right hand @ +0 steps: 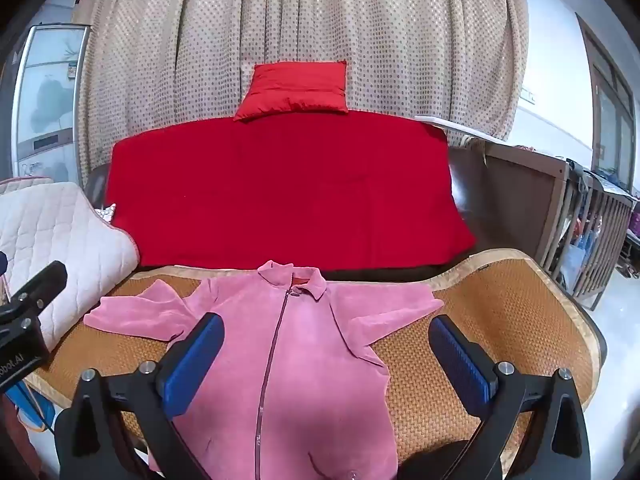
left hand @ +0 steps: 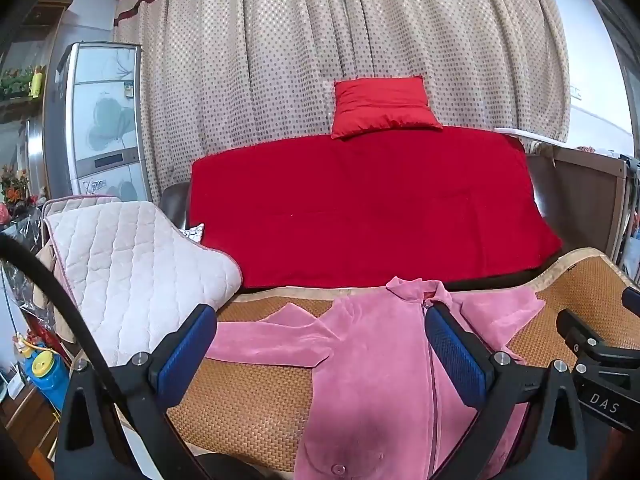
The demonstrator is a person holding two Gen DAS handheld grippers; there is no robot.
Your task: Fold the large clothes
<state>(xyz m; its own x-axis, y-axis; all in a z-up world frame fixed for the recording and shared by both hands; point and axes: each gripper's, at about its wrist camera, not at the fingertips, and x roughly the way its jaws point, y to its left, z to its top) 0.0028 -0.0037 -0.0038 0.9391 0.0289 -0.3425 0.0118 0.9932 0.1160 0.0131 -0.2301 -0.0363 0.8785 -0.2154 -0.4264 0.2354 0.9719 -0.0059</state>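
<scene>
A pink zip-up fleece jacket (left hand: 372,364) (right hand: 296,344) lies flat, front up, on a woven straw mat (left hand: 248,404) (right hand: 480,304). Its collar points away from me and both sleeves are spread out to the sides. My left gripper (left hand: 320,352) hovers open above the jacket's left half, nothing between its blue pads. My right gripper (right hand: 326,356) hovers open above the jacket's right half and right sleeve, also holding nothing. The right gripper's body (left hand: 600,364) shows at the right edge of the left wrist view. The left gripper's body (right hand: 24,320) shows at the left edge of the right wrist view.
Beyond the mat stands a sofa under a red cover (left hand: 368,208) (right hand: 288,192) with a red cushion (left hand: 380,106) (right hand: 296,88). A quilted white pad (left hand: 132,272) (right hand: 56,240) lies at the left. A dotted curtain (left hand: 340,40) hangs behind. A wooden crib (right hand: 592,224) stands to the right.
</scene>
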